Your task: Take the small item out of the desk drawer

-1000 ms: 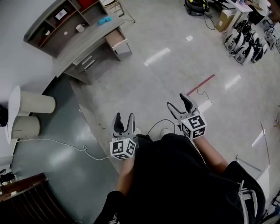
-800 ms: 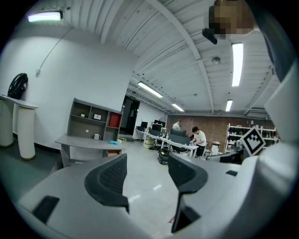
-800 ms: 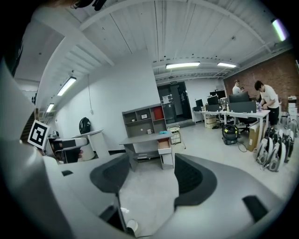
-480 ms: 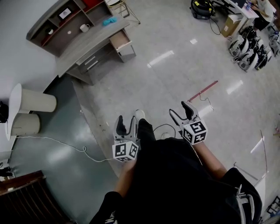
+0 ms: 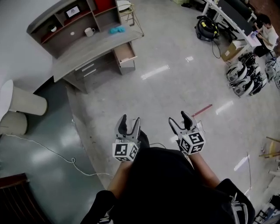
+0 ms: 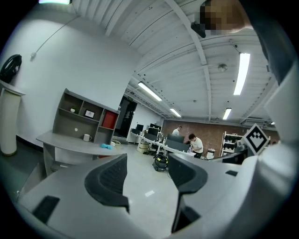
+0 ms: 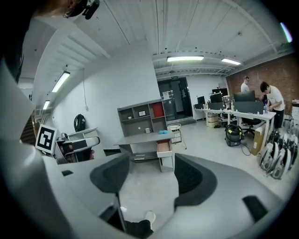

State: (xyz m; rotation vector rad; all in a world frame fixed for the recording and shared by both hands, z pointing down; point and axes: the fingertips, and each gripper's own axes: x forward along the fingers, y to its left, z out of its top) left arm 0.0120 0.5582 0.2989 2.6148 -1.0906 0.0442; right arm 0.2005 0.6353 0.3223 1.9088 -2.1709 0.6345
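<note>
A grey desk with a shelf unit stands far off at the upper left of the head view. Its small drawer is pulled open at the right end; the drawer also shows in the right gripper view. I cannot see what lies inside. A teal item and a white mug sit on the desk top. My left gripper and right gripper are both open and empty, held close to the person's body, well short of the desk.
Two white cylindrical stands are at the left, with a cable trailing over the floor. A wire stool is behind the desk. A vacuum, boxes and a seated person at tables are at the upper right.
The view has moved forward across the floor; the desk now sits nearer and lower in the head view. Both grippers stay open and empty.
</note>
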